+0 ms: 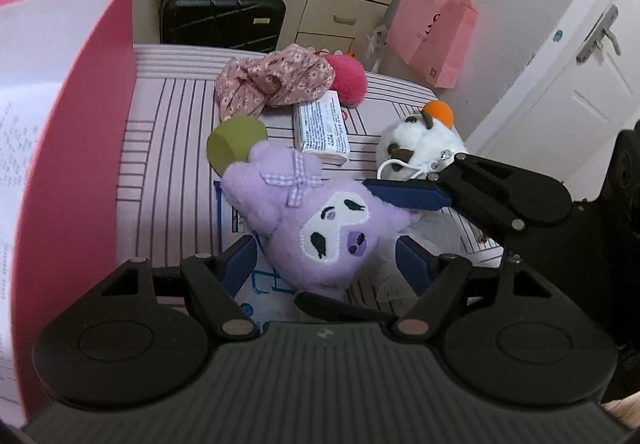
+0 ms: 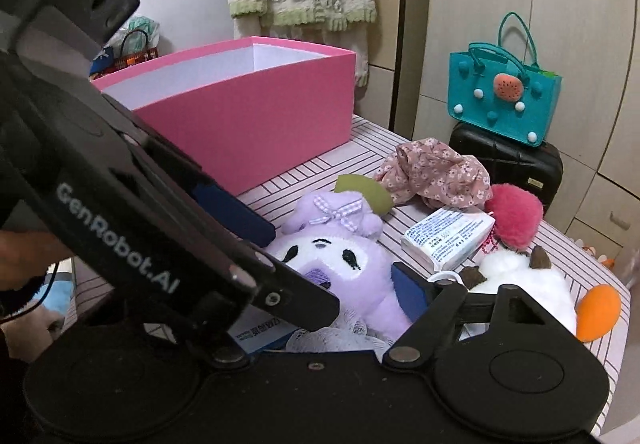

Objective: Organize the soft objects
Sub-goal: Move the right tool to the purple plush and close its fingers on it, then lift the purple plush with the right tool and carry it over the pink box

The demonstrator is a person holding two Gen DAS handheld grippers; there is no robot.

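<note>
The purple plush [image 1: 320,220] lies on the striped table [image 1: 172,124], between both open grippers, left [image 1: 326,264] and right [image 2: 344,264]. If squeezed unevenly, it could be dropped before the pink box [image 2: 256,116].

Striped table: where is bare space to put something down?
Free: the striped strip between the pink box and the green cup. Crowded: from the purple plush to the floral cloth, tissue pack and white plush.
</note>
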